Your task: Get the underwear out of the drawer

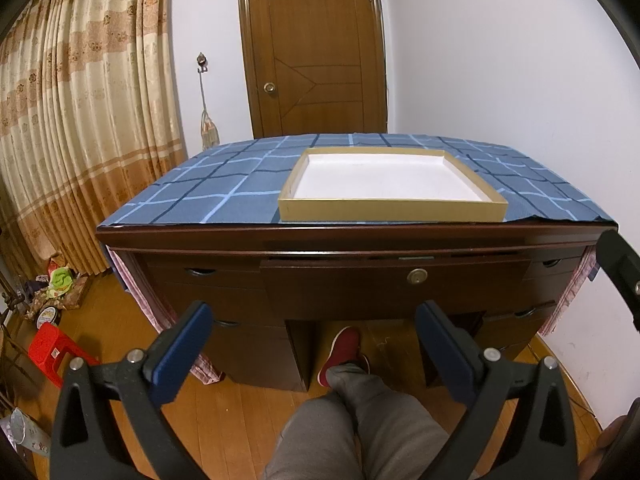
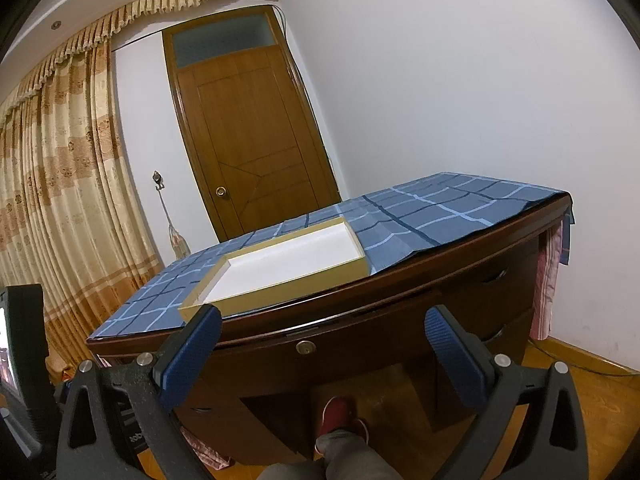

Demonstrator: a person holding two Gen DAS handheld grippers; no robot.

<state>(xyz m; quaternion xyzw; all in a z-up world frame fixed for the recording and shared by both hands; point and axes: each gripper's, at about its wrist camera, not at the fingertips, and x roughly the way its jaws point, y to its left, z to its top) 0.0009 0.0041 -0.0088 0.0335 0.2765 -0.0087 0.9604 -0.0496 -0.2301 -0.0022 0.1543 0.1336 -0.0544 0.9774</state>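
Observation:
A dark wooden desk [image 1: 192,236] stands ahead, topped with a blue checked cloth [image 1: 208,188]. Its centre drawer [image 1: 360,284] has a round metal lock [image 1: 417,277] and is shut or barely ajar; no underwear shows. My left gripper [image 1: 314,316] is open and empty, in front of the drawer and apart from it. My right gripper [image 2: 322,320] is open and empty, also short of the drawer front [image 2: 360,354], near its lock [image 2: 305,346]. The right gripper's dark body [image 1: 620,272] shows at the left wrist view's right edge.
An empty shallow cardboard tray [image 1: 392,210] with a white floor sits on the cloth near the front edge, also in the right wrist view [image 2: 256,300]. Side drawers [image 1: 202,276] flank the centre. My grey-trousered leg [image 1: 368,420] and red shoe [image 1: 340,348] reach under the desk. A red stool [image 1: 52,352] stands left.

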